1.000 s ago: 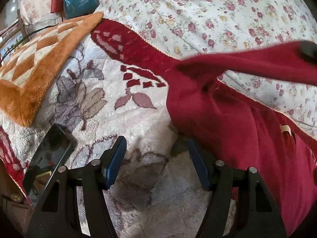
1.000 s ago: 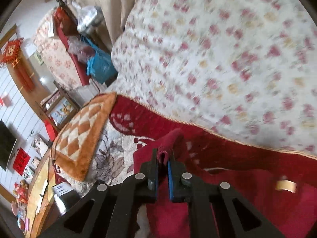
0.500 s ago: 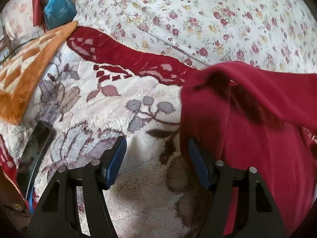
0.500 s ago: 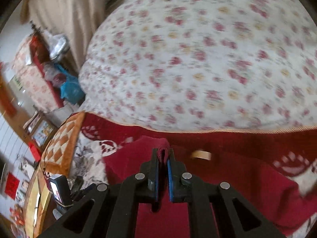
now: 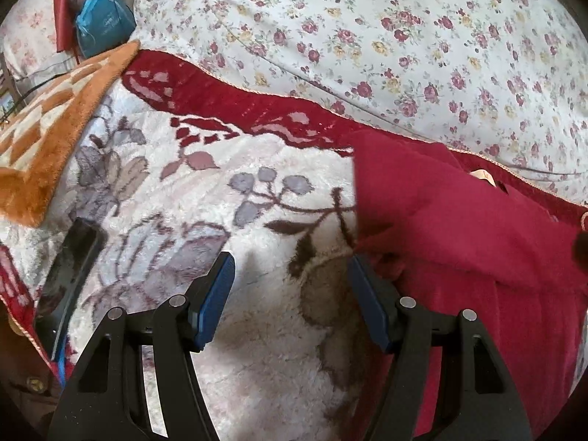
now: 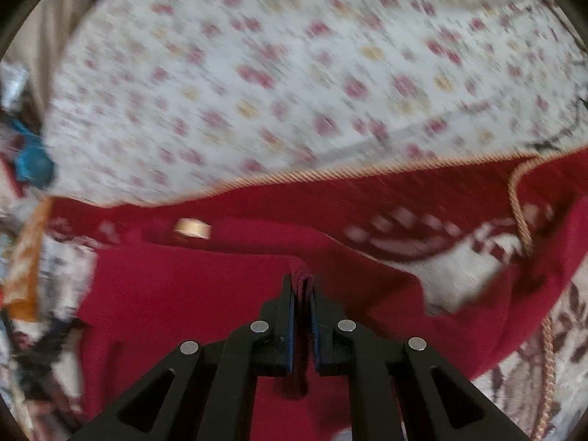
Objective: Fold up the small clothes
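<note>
Right gripper [image 6: 302, 286]: clamped on a pinch of the red garment [image 6: 191, 294], the fabric fold standing between its blue pads.
Left gripper [image 5: 290, 294]: spread wide and empty, hovering low over the plush blanket [image 5: 228, 228].
Garment relative to right gripper: it spreads ahead and to both sides of the fingertips, with its tan label [image 6: 192, 228] ahead and to the left; the view is motion-blurred, so the far edges are unclear.
Garment relative to left gripper: its left edge lies just beside the right-hand finger [image 5: 367, 305] and runs on to the right; whether they touch cannot be told.
Step in hand: likely carrying a held flap across the garment to make a fold.
Doing it well: keep the pinch firm, lay the flap flat and square to the edge, and let the free gripper pin the near edge so the cloth does not drag.
Further out: a dark phone [image 5: 70, 264] lies far left; the floral bedding [image 5: 404, 36] rises beyond.
</note>
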{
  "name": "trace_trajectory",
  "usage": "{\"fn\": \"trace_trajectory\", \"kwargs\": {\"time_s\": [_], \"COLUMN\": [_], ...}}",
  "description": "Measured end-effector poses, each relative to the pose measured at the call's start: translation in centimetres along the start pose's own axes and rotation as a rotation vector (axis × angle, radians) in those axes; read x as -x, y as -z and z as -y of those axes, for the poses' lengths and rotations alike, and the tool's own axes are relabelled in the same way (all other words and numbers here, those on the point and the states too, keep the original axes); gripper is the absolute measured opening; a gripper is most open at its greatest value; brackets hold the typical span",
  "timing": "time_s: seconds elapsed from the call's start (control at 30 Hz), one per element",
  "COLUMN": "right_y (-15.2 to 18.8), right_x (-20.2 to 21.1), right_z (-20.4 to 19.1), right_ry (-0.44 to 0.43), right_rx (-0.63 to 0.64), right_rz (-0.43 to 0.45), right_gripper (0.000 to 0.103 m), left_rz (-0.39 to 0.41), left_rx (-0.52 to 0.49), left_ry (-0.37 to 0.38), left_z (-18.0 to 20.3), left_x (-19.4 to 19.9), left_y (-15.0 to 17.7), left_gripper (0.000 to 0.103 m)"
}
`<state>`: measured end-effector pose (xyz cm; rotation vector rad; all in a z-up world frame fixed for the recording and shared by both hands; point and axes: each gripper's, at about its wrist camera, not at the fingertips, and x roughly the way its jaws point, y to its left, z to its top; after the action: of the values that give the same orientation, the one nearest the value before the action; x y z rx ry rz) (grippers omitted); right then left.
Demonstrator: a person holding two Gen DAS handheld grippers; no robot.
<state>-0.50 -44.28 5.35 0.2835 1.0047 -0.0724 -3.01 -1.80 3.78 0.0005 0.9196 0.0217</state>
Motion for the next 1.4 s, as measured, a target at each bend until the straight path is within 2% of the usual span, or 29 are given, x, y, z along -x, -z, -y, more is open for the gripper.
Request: {"fn": "trace_trajectory", "kwargs": {"time_s": [0.1,0.2,0.27,0.33,0.37,0.4,0.47,0.5,0.6,0.73,0.83,0.9,1.07,1.13,1.17,1.2,1.3,1.4], "right_y": [0.5,0.2,-0.2,-0.4,-0.4,-0.4,0.3,1.1,3.1,6.4,7.7,7.4,6.4,6.3,6.2,5.9,6.2,7.3], "right_x": [-2.1,-1.2,0.0,0.9,1.2,1.5,1.9,1.9,0.6,-1.3,-3.0,-4.3,-7.8,-8.4,-8.2,-7.8,-6.3,-5.2], "right_z": [0.6,-0.3,-2.2,-5.3,-7.1,-8.7,-12.3,-13.9,-18.0,-23.0,-25.1,-25.5,-25.5,-25.7,-25.9,-26.2,-26.2,-25.4], "right_ry": [0.076,0.104,0.085,0.032,0.005,-0.018,-0.11,-0.183,-0.424,-0.56,-0.591,-0.619,-0.612,-0.616,-0.605,-0.58,-0.571,-0.543], "right_rx": [-0.009,-0.021,0.003,0.07,0.112,0.15,0.233,0.259,0.27,0.318,0.303,0.21,-0.044,-0.092,-0.077,-0.045,0.029,0.108], "right_rz": [-0.079,-0.047,-0.008,0.018,0.025,0.031,0.034,0.014,-0.099,-0.172,-0.184,-0.195,-0.251,-0.253,-0.238,-0.219,-0.17,-0.15], "right_gripper": [0.007,0.009,0.012,0.025,0.041,0.044,0.044,0.044,0.044,0.044,0.044,0.044,0.044,0.044,0.035,0.021,0.011,0.008], "left_rz": [0.008,-0.03,-0.043,-0.03,-0.022,-0.014,-0.003,-0.003,-0.015,-0.008,-0.003,-0.008,-0.015,-0.015,-0.014,-0.012,-0.003,-0.002], "left_rx": [-0.012,-0.01,-0.005,0.0,0.006,0.018,0.046,0.055,0.078,0.099,0.126,0.136,0.133,0.13,0.129,0.129,0.137,0.146], "left_ry": [-0.022,-0.033,-0.032,-0.058,-0.067,-0.073,-0.072,-0.072,-0.065,-0.064,-0.063,-0.063,-0.067,-0.063,-0.061,-0.058,-0.052,-0.033], "left_z": [-0.2,-0.6,-0.9,-1.4,-1.8,-2.2,-3.0,-3.3,-3.8,-4.4,-5.0,-5.2,-5.1,-5.0,-5.0,-5.0,-5.1,-5.0], "left_x": [0.2,-0.6,-0.9,-0.8,-0.8,-0.7,-0.5,-0.5,-0.8,-0.6,-0.6,-0.7,-1.1,-1.1,-1.1,-1.0,-0.8,-0.7], "left_y": [0.1,0.1,0.0,-0.3,-0.5,-0.7,-1.0,-1.1,-1.3,-1.5,-1.7,-1.8,-1.9,-1.9,-1.9,-1.9,-1.9,-1.9], "left_gripper": [0.065,0.065,0.065,0.065,0.065,0.065,0.065,0.065,0.065,0.065,0.065,0.065,0.065,0.065,0.065,0.065,0.065,0.065]}}
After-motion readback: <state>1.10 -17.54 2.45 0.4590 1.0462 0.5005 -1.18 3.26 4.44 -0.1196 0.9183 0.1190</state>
